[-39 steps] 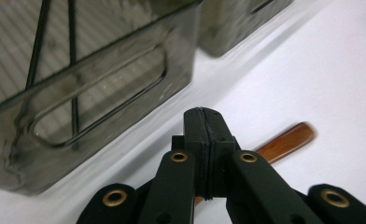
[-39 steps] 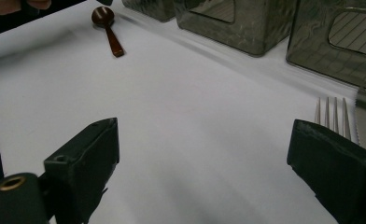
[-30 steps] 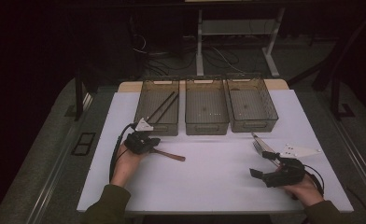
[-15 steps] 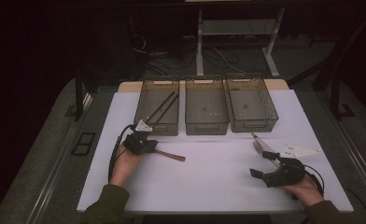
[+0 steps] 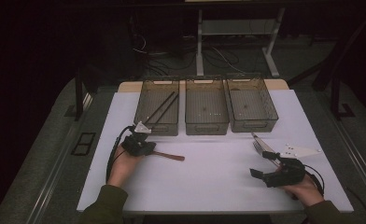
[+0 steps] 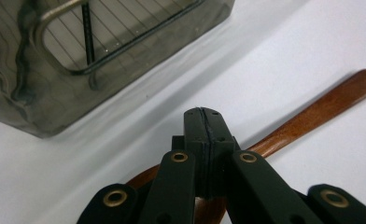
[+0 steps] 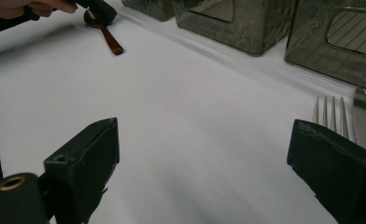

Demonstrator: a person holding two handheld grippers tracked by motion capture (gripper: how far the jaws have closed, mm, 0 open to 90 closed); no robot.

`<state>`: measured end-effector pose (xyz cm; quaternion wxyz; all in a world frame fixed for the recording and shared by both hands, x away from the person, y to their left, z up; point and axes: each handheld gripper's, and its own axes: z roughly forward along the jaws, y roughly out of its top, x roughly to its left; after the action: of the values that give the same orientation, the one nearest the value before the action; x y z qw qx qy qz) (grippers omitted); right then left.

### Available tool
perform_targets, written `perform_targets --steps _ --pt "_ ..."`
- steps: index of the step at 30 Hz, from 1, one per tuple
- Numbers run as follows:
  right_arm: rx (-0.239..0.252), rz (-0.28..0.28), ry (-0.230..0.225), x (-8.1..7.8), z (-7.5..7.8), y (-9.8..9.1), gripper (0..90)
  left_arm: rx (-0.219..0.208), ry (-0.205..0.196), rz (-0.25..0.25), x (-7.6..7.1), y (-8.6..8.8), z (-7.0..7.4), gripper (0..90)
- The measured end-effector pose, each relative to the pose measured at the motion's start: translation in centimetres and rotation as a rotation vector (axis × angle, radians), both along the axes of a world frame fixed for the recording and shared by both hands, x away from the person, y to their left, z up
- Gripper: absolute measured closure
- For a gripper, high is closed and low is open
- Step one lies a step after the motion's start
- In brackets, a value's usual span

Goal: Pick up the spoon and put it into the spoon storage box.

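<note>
Spoon (image 5: 168, 155), wooden: handle runs toward 4 o'clock from left claw (image 5: 146, 147), which is clamped on its neck; right claw (image 5: 256, 173) gapes empty, well apart

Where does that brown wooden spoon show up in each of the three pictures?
High view: the wooden spoon lies left of centre, beside the left gripper.
Left gripper view: its handle runs from behind the shut jaws to the right edge.
Right gripper view: top left, far off.
Shared landmark: the leftmost bin.
</note>
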<state>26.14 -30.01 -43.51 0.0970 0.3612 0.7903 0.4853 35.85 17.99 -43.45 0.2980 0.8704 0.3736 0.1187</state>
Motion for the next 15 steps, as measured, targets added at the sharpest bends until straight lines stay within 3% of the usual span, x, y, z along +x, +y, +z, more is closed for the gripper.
perform_targets --steps 15 --pt "0.003 0.001 -0.001 -0.1 0.0 0.0 8.6 0.022 0.046 -0.039 -2.3 0.7 0.2 89.1"
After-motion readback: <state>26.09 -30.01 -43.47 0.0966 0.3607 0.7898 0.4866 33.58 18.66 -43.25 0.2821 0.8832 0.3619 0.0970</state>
